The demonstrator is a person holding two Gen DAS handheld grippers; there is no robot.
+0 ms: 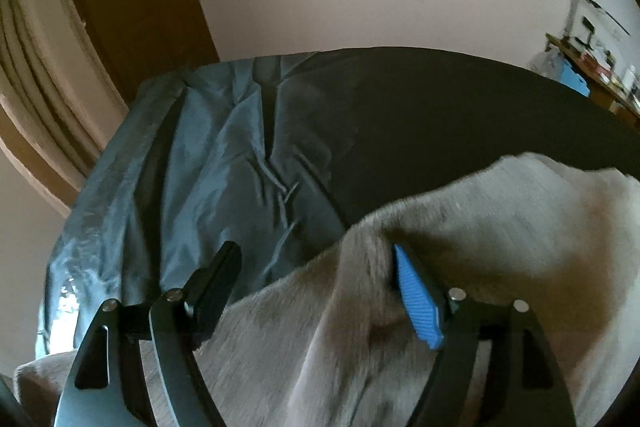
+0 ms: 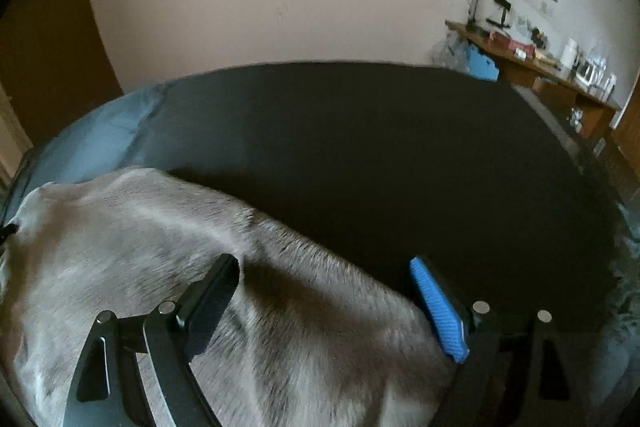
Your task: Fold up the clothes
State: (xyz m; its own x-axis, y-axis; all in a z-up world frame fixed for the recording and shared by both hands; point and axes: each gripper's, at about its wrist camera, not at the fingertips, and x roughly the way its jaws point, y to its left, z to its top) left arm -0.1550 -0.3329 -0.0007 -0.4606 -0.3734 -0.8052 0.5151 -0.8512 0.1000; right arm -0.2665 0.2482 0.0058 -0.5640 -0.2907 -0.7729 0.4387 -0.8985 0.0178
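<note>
Grey fleecy garment [image 1: 460, 267] lies rumpled on the dark table [image 2: 360, 147], beside a blue cloth [image 1: 208, 155]. Left gripper [image 1: 316, 267] and right gripper [image 2: 324, 279] both hover spread wide over it, pinching nothing.

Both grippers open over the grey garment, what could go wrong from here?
1. The grey fleece garment lies bunched and humped under the open left gripper; closing here may pinch several layers, not one edge.
2. The right gripper straddles the garment's edge over the dark work surface; its blue pad could miss the fabric.
3. The blue-grey garment lies right beside it and might get dragged along.
</note>
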